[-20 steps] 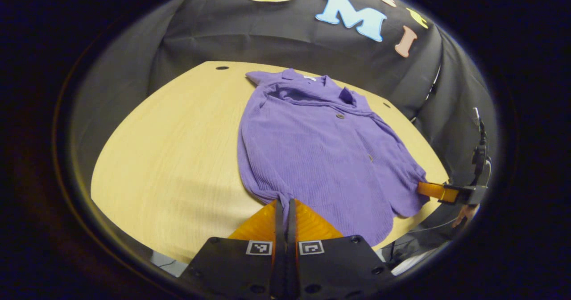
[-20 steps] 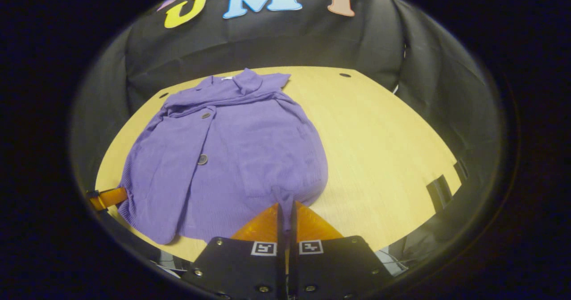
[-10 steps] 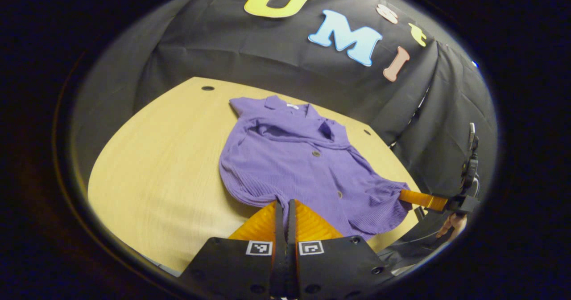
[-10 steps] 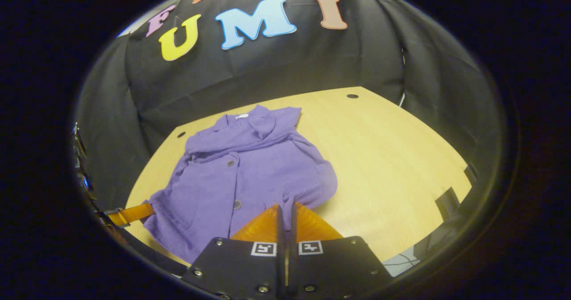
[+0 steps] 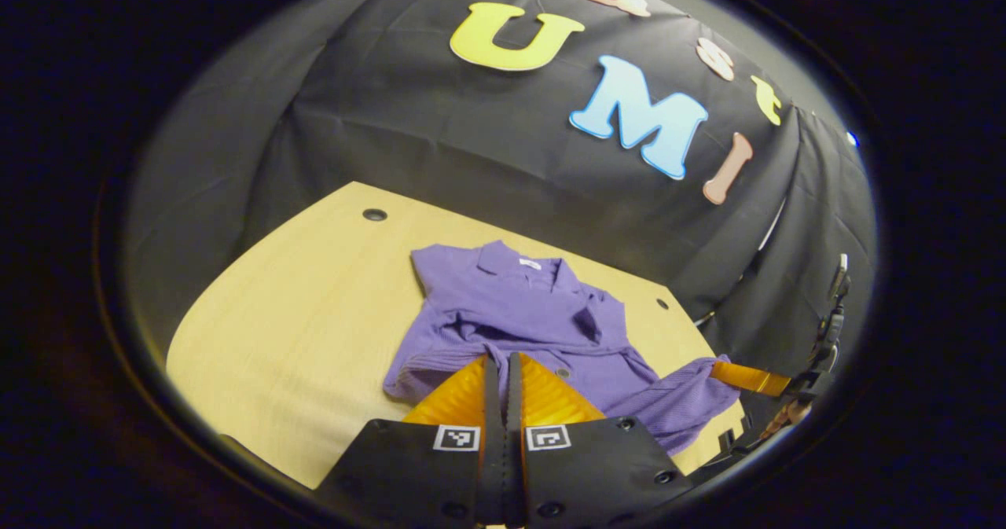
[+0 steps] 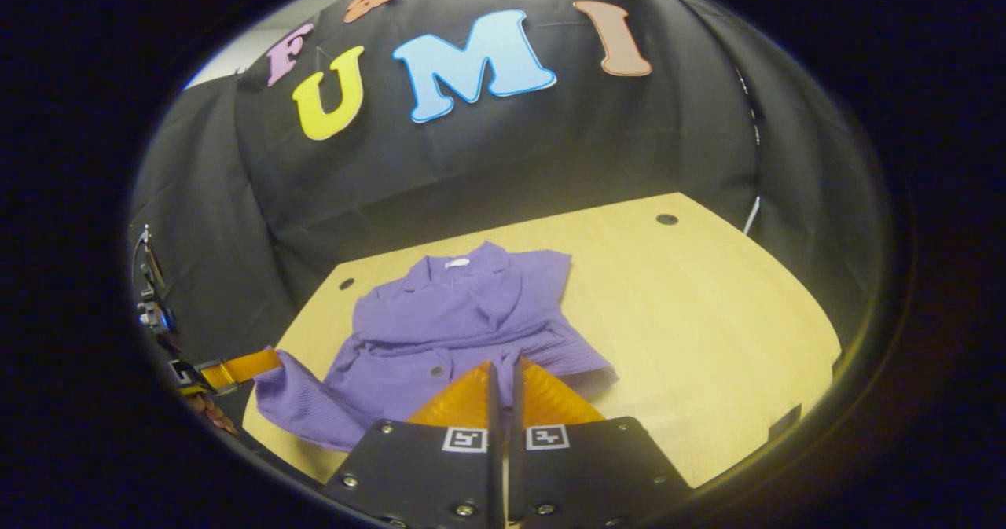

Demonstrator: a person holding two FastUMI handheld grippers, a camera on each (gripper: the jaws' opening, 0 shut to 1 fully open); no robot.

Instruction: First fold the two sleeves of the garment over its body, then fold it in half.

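A purple button-front garment (image 5: 519, 301) lies on the wooden table (image 5: 299, 332) with its collar toward the booth wall. My left gripper (image 5: 501, 356) is shut on one corner of its hem and holds it raised. The right gripper (image 5: 725, 370) pinches the other hem corner at the right. In the right gripper view the same garment (image 6: 464, 317) rises toward my right gripper (image 6: 503, 365), which is shut on the hem. There the left gripper (image 6: 263, 360) grips the far corner. The lifted lower half arches over the part that still lies flat.
Small round holes (image 5: 374, 214) (image 6: 666, 219) mark the tabletop near its far edge. The black booth wall (image 5: 503, 144) stands close behind the collar. A hand (image 5: 786, 415) holds the right gripper beyond the table's edge. Bare wood (image 6: 707, 317) stretches to the garment's right.
Both grippers have risen and moved toward the collar, carrying the hem with them. The garment's lower half has left the table and now bends over the upper half.
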